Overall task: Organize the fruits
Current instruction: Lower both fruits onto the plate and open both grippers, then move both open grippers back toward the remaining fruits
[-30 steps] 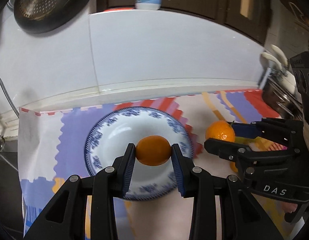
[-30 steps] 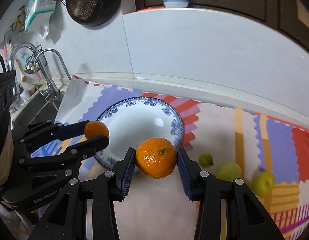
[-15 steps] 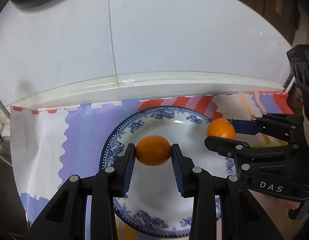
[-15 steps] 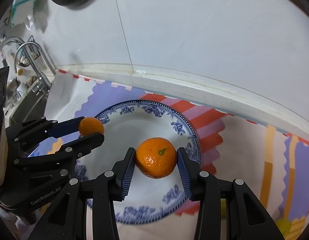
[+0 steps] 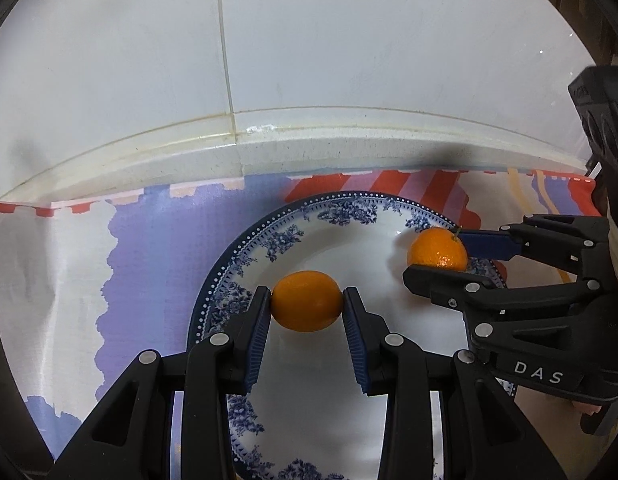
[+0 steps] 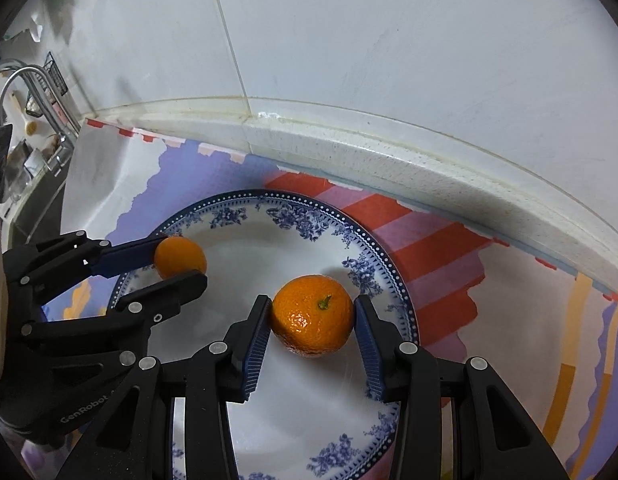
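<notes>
From the left wrist view, two oranges are showing and one plate. The left tongs (image 5: 307, 307) are gripping a smooth orange (image 5: 307, 306) between their blue pads, holding it over the near middle of the blue-and-white plate (image 5: 333, 210); whether it is touching the plate I cannot tell. This fruit is looking oval, evenly coloured and without a visible stem. Off to the right, the right tongs (image 5: 439, 254) are closing on a stemmed orange (image 5: 437, 249) at the plate's right rim, its short green stem sticking up. The plate is sitting on a patterned cloth (image 5: 149, 272) of purple, red and white, which is covering the surface below a white tiled wall (image 5: 309, 60). From the right wrist view, the count is the same: two oranges, one plate. The right tongs (image 6: 312, 326) are holding the stemmed orange (image 6: 312, 326) over the plate (image 6: 293, 210), right of its centre; its skin is looking glossy and dimpled, with the stem facing the camera. At the left, the left tongs (image 6: 180, 265) are clamping the smooth orange (image 6: 179, 256) over the plate's left rim. A tap (image 6: 13, 84) is curving up at the far left edge.
</notes>
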